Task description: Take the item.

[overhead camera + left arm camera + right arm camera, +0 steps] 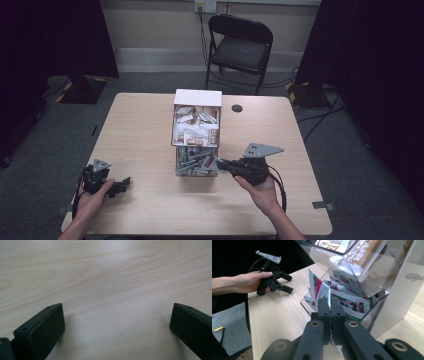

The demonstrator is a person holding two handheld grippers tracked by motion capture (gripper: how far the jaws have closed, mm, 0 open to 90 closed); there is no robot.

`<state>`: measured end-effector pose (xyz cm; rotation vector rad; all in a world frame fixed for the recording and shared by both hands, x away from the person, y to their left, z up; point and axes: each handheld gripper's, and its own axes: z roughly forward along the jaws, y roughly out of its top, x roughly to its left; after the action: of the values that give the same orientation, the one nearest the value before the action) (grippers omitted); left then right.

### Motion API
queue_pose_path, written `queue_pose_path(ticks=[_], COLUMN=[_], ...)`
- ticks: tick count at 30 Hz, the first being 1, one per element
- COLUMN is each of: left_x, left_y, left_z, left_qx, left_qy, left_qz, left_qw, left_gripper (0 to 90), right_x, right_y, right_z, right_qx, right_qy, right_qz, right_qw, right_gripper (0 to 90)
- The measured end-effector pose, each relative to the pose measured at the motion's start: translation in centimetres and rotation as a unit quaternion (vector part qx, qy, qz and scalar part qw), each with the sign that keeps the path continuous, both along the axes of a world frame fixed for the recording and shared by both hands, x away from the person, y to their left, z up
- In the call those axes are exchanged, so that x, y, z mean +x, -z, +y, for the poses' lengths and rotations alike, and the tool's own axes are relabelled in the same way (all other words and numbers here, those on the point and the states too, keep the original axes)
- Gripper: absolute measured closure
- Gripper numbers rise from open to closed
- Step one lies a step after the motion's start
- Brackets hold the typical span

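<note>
Pinching a sachet point(320, 291) between its two black jaws, my right gripper point(223, 164) sits at the lower front of the clear dispenser point(197, 134) in the middle of the table point(145, 210). In the right gripper view the jaws stand pressed together on the thin packet, which is white with green and red print and rises upright above the jaw tips. It is at the open lower tray of the dispenser, just in front of the heap of like sachets point(352, 302) lying there (I cannot tell whether its far edge touches the heap). My right hand point(260, 187) comes in from the bottom of the high view, wrist angled up and to the left, with the gripper pointing left toward the dispenser's bottom corner and its grey three-cornered plate on top.

My left gripper point(119, 186) rests low on the table near its left front edge, well apart from the dispenser. My left hand point(95, 197) wraps the body from behind, forearm lying along the table edge. Its jaws stand wide apart with nothing between them; the left gripper view has bare pale wood between the two jaw tips. The upper compartment of the dispenser holds white and brown packets point(196, 125) under a white lid.
</note>
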<state>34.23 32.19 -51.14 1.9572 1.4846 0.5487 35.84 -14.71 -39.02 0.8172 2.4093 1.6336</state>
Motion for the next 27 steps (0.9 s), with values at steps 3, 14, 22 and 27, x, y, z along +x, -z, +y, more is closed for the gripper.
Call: queue_pose_path(ticks=[3,14,22,27], left_x=[0.0,0.0,0.0,0.0], left_y=[0.0,0.0,0.0,0.0], left_z=[0.0,0.0,0.0,0.0], left_qx=[0.0,0.0,0.0,0.0], left_qy=[0.0,0.0,0.0,-0.001], left_qz=[0.0,0.0,0.0,0.0], left_qw=[1.0,1.0,1.0,1.0], left_gripper=[0.0,0.0,0.0,0.0], right_x=[0.0,0.0,-0.1,0.0], right_y=[-0.2,-0.8,-0.7,-0.8], right_z=[-0.4,-1.9,-2.7,-3.2], right_qx=[0.002,0.006,0.005,0.007], right_qy=[0.003,0.018,0.029,0.034], right_qz=[-0.001,-0.008,-0.006,-0.006], right_qw=[1.0,0.9998,0.9996,0.9994], right_gripper=[88.9,88.9,88.9,88.9])
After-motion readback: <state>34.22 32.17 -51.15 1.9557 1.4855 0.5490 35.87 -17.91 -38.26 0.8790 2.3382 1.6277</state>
